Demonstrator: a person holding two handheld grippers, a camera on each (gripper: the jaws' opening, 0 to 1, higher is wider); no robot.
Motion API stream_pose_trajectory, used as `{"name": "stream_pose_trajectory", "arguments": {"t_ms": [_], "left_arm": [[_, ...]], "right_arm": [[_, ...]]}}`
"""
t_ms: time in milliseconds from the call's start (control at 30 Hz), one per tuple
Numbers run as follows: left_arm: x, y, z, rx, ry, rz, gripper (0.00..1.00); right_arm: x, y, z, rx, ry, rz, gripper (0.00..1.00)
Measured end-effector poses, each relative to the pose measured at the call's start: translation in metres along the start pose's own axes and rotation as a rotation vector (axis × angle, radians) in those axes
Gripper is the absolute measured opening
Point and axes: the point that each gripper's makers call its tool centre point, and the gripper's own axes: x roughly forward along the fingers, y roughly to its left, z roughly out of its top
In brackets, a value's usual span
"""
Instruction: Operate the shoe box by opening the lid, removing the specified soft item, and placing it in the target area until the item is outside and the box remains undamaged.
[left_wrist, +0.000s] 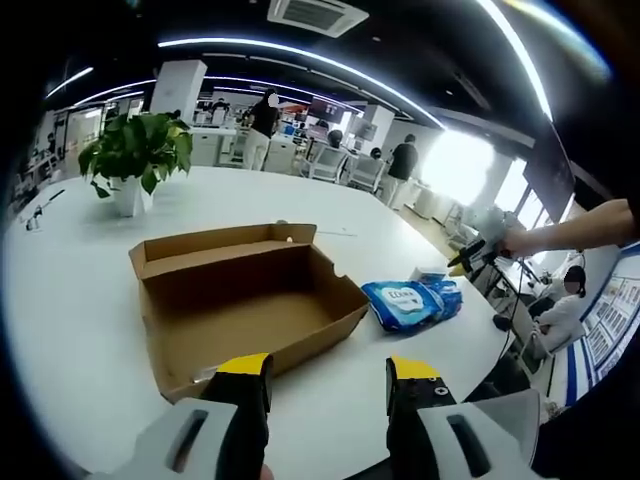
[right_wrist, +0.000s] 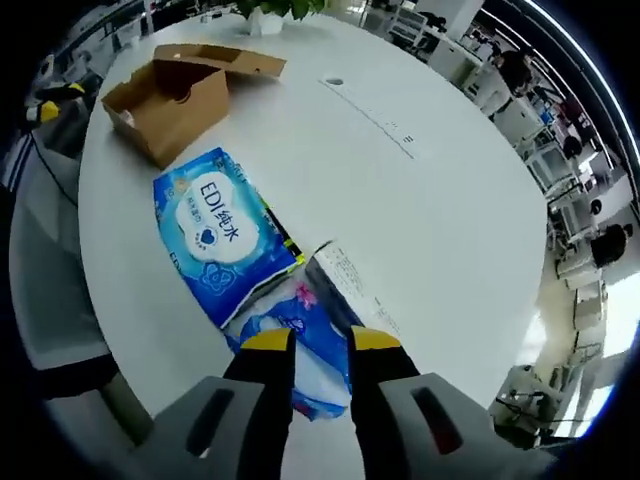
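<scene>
The brown cardboard shoe box (left_wrist: 250, 300) lies open on the white table (left_wrist: 80, 300), its lid folded back and its inside bare. A blue soft wipes pack (left_wrist: 410, 302) rests on the table just right of the box. My left gripper (left_wrist: 330, 385) hangs open in front of the box's near wall, holding nothing. From the right a person's arm brings in my right gripper (left_wrist: 470, 258), at the pack's far end. In the right gripper view the pack (right_wrist: 225, 235) lies flat, with my right gripper (right_wrist: 320, 345) shut narrowly on its crumpled near end. The box (right_wrist: 170, 95) stands beyond it.
A white paper slip (right_wrist: 350, 280) lies beside the pack. A potted plant (left_wrist: 135, 160) stands at the back of the table. The table's curved edge (right_wrist: 150, 350) is close to the pack. Several people and desks are in the room behind.
</scene>
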Motion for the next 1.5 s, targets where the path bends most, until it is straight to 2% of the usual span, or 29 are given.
{"name": "stream_pose_trajectory", "arguments": {"t_ms": [67, 200, 400, 533, 833, 933, 1100, 1300, 1500], "left_arm": [[0.000, 0.001, 0.001, 0.003, 0.001, -0.004, 0.46], [-0.001, 0.001, 0.003, 0.014, 0.000, -0.016, 0.46], [-0.004, 0.007, 0.006, 0.022, 0.001, -0.025, 0.46], [-0.005, 0.013, 0.006, 0.024, 0.005, -0.028, 0.46], [0.000, 0.021, 0.012, 0.031, 0.004, -0.043, 0.46], [0.002, 0.022, 0.013, 0.032, 0.005, -0.050, 0.46], [0.008, 0.025, 0.010, 0.037, 0.016, -0.063, 0.46], [0.012, 0.027, 0.009, 0.043, 0.027, -0.075, 0.46], [0.013, 0.028, 0.007, 0.054, 0.042, -0.089, 0.46]], "right_arm": [[-0.002, 0.005, 0.008, 0.085, -0.053, 0.012, 0.20], [-0.003, 0.017, 0.021, 0.180, -0.135, 0.037, 0.23], [0.000, 0.043, 0.032, 0.167, -0.160, 0.078, 0.25], [-0.001, 0.060, 0.053, 0.218, -0.238, 0.109, 0.28], [-0.004, 0.099, 0.083, 0.206, -0.331, 0.151, 0.31], [-0.009, 0.107, 0.095, 0.241, -0.382, 0.168, 0.34], [-0.020, 0.116, 0.108, 0.262, -0.454, 0.168, 0.35], [-0.023, 0.128, 0.111, 0.289, -0.499, 0.172, 0.37], [-0.013, 0.153, 0.092, 0.321, -0.489, 0.203, 0.39]]}}
